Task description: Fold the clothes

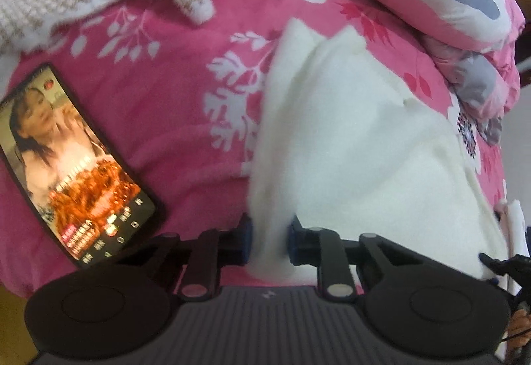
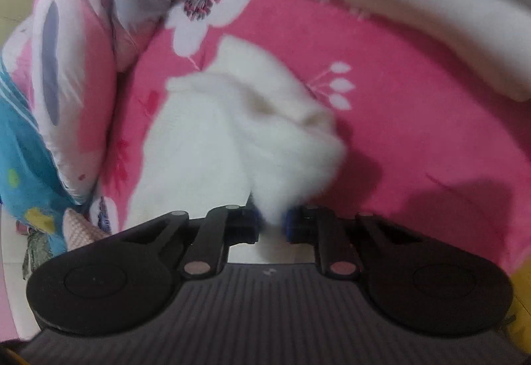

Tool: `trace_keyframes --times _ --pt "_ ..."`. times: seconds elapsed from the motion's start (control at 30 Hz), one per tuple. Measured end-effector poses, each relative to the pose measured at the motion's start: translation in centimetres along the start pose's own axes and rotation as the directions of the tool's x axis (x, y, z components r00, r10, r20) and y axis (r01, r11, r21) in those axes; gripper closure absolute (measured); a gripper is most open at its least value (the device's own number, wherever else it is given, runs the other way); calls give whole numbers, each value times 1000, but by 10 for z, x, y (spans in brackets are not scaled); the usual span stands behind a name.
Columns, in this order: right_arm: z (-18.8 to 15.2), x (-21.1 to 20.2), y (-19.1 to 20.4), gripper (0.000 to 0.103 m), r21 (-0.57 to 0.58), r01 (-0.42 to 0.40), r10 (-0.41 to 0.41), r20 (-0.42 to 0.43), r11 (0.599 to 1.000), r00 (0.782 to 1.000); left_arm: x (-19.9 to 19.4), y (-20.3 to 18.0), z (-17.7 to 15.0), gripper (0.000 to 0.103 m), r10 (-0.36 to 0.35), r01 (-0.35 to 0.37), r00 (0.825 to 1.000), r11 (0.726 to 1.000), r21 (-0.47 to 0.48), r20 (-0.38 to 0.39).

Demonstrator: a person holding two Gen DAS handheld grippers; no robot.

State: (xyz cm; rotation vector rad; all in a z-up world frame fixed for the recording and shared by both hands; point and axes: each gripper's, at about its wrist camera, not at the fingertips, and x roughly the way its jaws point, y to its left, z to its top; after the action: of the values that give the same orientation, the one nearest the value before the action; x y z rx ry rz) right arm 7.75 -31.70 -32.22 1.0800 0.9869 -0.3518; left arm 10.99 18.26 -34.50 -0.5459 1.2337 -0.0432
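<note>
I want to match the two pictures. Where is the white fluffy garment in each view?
Left wrist: white fluffy garment fills centre-right, its near edge in the left tool.
Right wrist: garment at centre, a bunch in the right tool.
Shared landmark: pink floral bedsheet.

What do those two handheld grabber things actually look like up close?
Both look alike. The left gripper and the right gripper each have a grey ribbed body, two black round discs at the sides, black linkage arms with silvery pivot pins, and blue pads on the fingertips. A small pale logo marks each body.
</note>
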Motion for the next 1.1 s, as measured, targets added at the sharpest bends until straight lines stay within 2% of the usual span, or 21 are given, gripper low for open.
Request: trace_keyframes --times 0.07,0.13,0.2,0.27,0.3,0.37,0.4,0.43,0.53,0.6,0.63,0.7,0.73,0.77,0.8,0.83,0.87,0.9,0.97,1.07,1.1 --pt "3 11 -11 91 -49 78 -80 -32 996 996 8 2 0 81 14 -14 1000 1000 -2 -23" --pt "7 27 -23 75 -101 162 -170 -81 982 982 18 1 2 79 31 -32 998 999 -11 -46" --pt "9 18 -21 73 -132 183 -194 -76 974 978 20 0 4 77 37 -38 998 999 -11 -46" --pt "7 -2 -9 69 -218 236 -247 -20 947 969 21 0 3 74 43 -43 998 999 -10 -40" --pt "4 -16 0 69 -284 279 -282 31 917 959 21 0 3 73 43 -44 998 999 -14 -37" --pt "-6 -38 28 69 -452 347 -318 143 822 937 21 0 2 71 44 -45 999 999 -24 -32" --pt "-11 -42 44 71 -537 344 -297 176 770 939 21 1 1 70 45 -46 999 998 -33 -31" --pt "-16 -40 61 71 -623 298 -241 176 723 954 21 1 1 69 46 -47 998 998 -44 -31" --pt "-38 -3 119 75 -831 105 -70 79 546 994 22 -1 1 68 57 -58 998 997 -54 -26" --pt "-49 39 153 80 -898 -30 17 -25 438 1000 21 -3 0 68 70 -71 997 996 -51 -22" --pt "-52 60 167 82 -916 -74 33 -66 395 997 22 -6 0 67 77 -78 997 996 -48 -19" --pt "-49 105 184 84 -947 -85 19 -84 310 996 21 -10 -1 67 89 -90 996 995 -40 -13" --pt "-44 126 187 84 -953 -66 -10 -72 295 997 22 -12 -1 67 94 -94 996 995 -34 -8" --pt "-34 143 186 84 -948 -23 -63 -46 318 997 22 -12 -1 66 96 -96 995 995 -29 -6" --pt "-22 153 185 87 -931 7 -88 -27 364 996 23 -12 0 66 97 -98 995 995 -25 -4" --pt "-7 153 186 91 -894 15 -70 -19 448 997 23 -12 0 66 98 -98 995 995 -21 -1" --pt "4 149 188 92 -865 8 -41 -14 501 999 23 -12 -1 66 97 -97 995 995 -21 1" --pt "7 139 193 91 -865 -23 5 -24 501 1000 23 -12 -1 66 96 -96 995 995 -26 3" --pt "-5 126 203 90 -885 -105 37 -100 453 994 23 -12 -1 66 96 -95 995 995 -40 5" --pt "-34 133 207 91 -896 -252 5 -269 366 963 23 -13 -2 65 103 -103 995 993 -55 8" --pt "-43 143 206 91 -909 -255 -20 -276 330 961 23 -14 -2 65 107 -106 994 993 -58 10"
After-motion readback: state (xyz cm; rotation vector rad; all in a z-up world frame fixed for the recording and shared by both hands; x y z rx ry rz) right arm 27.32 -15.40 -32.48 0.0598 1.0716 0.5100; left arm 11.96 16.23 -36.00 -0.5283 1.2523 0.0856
